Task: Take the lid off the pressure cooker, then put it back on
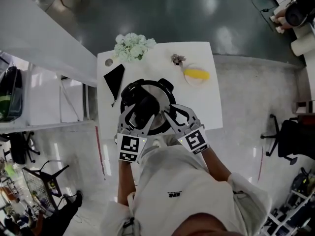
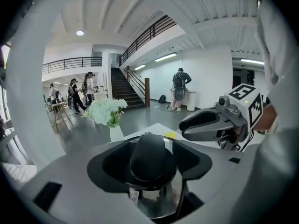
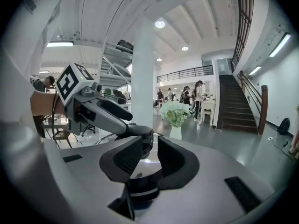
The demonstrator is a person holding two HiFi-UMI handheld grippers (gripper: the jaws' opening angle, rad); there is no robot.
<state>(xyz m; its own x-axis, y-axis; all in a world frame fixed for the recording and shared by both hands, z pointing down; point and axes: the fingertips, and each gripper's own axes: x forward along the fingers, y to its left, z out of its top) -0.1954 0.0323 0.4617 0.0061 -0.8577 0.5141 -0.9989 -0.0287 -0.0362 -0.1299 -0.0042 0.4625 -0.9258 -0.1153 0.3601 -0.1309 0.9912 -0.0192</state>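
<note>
The pressure cooker (image 1: 166, 90) stands on the white table (image 1: 209, 109) with its steel lid (image 2: 159, 203) on and a black knob (image 2: 150, 155) on top. My left gripper (image 1: 141, 114) reaches over the lid from the near side. Its jaws stand apart on either side of the knob, and the pads do not press it. My right gripper (image 1: 171, 113) hovers at the lid's near right edge. Its two pads are a small gap apart with only the lid (image 3: 142, 164) showing through. Beyond it, the left gripper (image 3: 112, 115) sits at the knob (image 3: 144, 135).
A vase of white flowers (image 1: 133, 45) stands at the table's far edge. A black triangular item (image 1: 114, 78) lies far left, a yellow object on a plate (image 1: 196, 74) far right, and a small dried sprig (image 1: 177, 59) beside it. An office chair (image 1: 288, 136) is at the right.
</note>
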